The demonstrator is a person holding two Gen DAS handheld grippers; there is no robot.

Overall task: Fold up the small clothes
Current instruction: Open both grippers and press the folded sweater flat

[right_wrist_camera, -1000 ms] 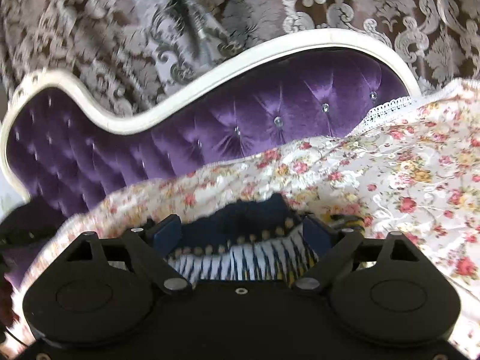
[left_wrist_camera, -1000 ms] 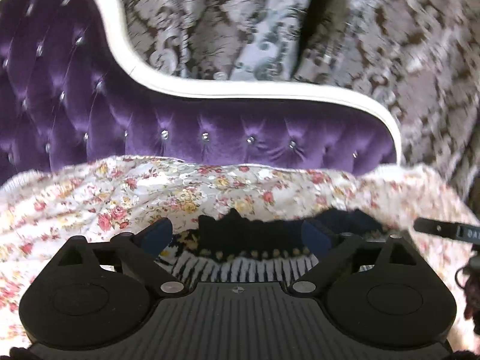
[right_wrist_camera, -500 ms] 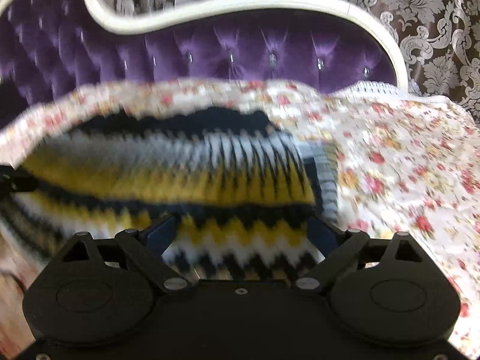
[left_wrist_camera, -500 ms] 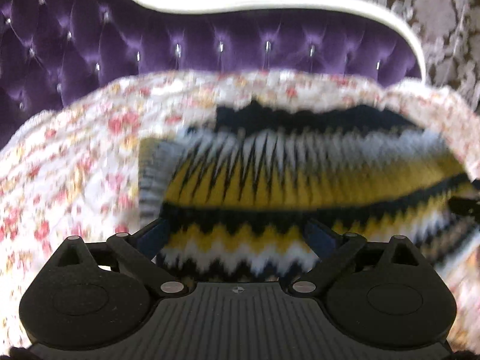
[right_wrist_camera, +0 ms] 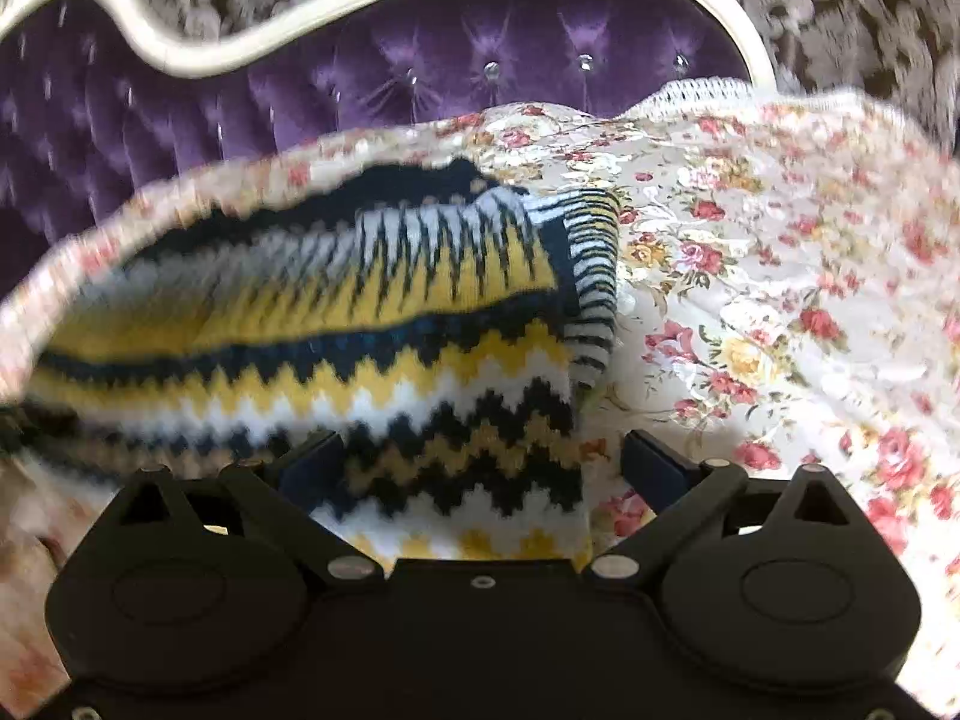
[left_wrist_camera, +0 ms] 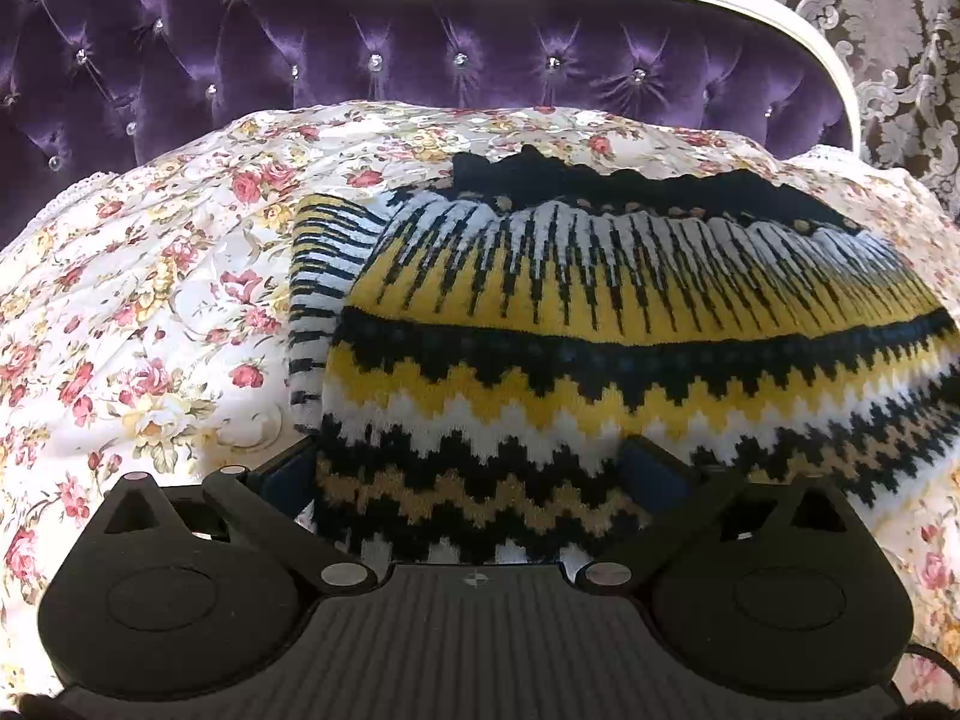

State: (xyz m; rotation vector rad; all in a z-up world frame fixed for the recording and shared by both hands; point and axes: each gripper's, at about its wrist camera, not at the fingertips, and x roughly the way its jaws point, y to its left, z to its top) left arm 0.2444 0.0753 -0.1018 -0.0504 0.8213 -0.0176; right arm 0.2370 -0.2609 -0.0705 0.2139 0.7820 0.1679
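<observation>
Left tongs (left_wrist_camera: 474, 474) and right tongs (right_wrist_camera: 483, 468), both with jaws spread wide and gripping nothing. The near edge of the sweater (left_wrist_camera: 600, 360), a zigzag knit in yellow, black and white, lies between each pair of jaws, at its left end for the left tongs and its right end for the right. The sweater lies folded on the floral cover (left_wrist_camera: 150, 300), a striped cuff (left_wrist_camera: 318, 276) protruding at its left edge. Beyond the sweater stands the purple tufted backrest (left_wrist_camera: 420, 48); the right wrist view is blurred.
</observation>
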